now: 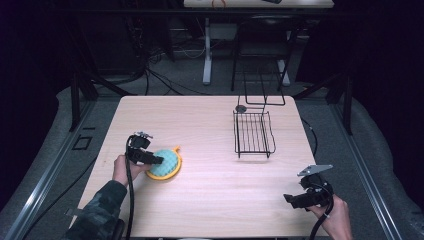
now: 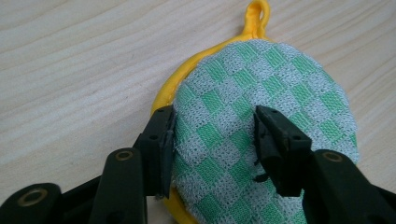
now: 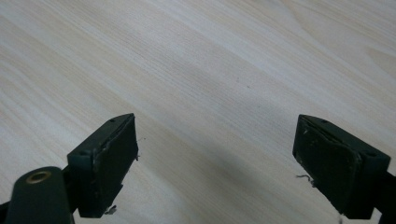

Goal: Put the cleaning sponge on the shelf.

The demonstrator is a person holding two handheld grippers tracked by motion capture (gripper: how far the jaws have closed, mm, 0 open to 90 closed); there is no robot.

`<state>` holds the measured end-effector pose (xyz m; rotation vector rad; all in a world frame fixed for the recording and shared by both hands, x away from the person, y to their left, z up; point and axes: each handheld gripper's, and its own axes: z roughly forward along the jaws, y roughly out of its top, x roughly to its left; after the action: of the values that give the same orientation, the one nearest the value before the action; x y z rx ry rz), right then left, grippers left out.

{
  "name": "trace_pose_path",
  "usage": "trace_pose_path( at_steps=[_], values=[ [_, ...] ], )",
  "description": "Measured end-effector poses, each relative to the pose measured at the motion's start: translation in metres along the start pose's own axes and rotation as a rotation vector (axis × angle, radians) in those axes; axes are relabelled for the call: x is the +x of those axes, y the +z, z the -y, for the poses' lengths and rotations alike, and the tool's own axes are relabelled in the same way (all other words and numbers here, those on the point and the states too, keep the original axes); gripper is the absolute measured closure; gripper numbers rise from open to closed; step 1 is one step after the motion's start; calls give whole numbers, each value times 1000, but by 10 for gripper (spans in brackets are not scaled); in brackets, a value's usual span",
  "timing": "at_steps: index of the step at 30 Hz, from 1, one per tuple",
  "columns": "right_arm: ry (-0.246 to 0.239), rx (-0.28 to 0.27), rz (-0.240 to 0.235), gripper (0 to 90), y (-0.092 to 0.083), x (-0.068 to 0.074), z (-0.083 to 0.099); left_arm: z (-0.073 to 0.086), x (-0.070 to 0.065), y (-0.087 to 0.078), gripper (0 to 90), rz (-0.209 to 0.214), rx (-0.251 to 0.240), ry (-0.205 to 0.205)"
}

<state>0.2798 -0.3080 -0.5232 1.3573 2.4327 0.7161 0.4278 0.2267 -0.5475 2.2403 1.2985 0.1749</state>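
A round pad (image 1: 169, 162) with a green-and-white checked dome (image 2: 280, 79) and a yellow rim (image 2: 173, 83) with a loop lies on the left part of the wooden table (image 1: 210, 195). My left gripper (image 1: 159, 160) reaches onto it from the left. In the left gripper view its jaws (image 2: 212, 135) straddle the near part of the dome, one pad against its left edge and the other pressed into the fabric. My right gripper (image 1: 291, 200) hovers near the table's front right with its jaws (image 3: 215, 154) wide apart over bare wood, nothing between them.
A black wire rack (image 1: 253, 134) stands at the back right of the table, with a small dark round thing (image 1: 241, 108) behind it. Another table's legs and cables are on the floor beyond the far edge.
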Motion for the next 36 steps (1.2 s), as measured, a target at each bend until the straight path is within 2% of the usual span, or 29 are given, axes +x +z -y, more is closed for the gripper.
trace_pose_path(
  at_steps=[3,6,13,21,31,35,36],
  values=[
    [-3,-4,4,138,-1,1,0,0,-1,-1,565,-12,-5,9],
    [-11,-10,14,142,-2,1,-1,0,-1,-3,675,-34,-13,21],
    [-18,-16,22,145,-3,2,-1,0,-1,-3,764,-48,-19,40],
    [-26,-31,32,139,-4,2,-1,-1,-3,-5,805,-71,-29,94],
    [-45,-37,50,141,-5,3,-1,0,-2,-12,823,-66,-44,115],
    [-43,-39,52,141,-6,4,-1,-1,-7,-18,831,-80,-66,127],
    [-46,-40,53,140,-6,3,-1,-2,-9,-21,834,-93,-74,145]
  ],
)
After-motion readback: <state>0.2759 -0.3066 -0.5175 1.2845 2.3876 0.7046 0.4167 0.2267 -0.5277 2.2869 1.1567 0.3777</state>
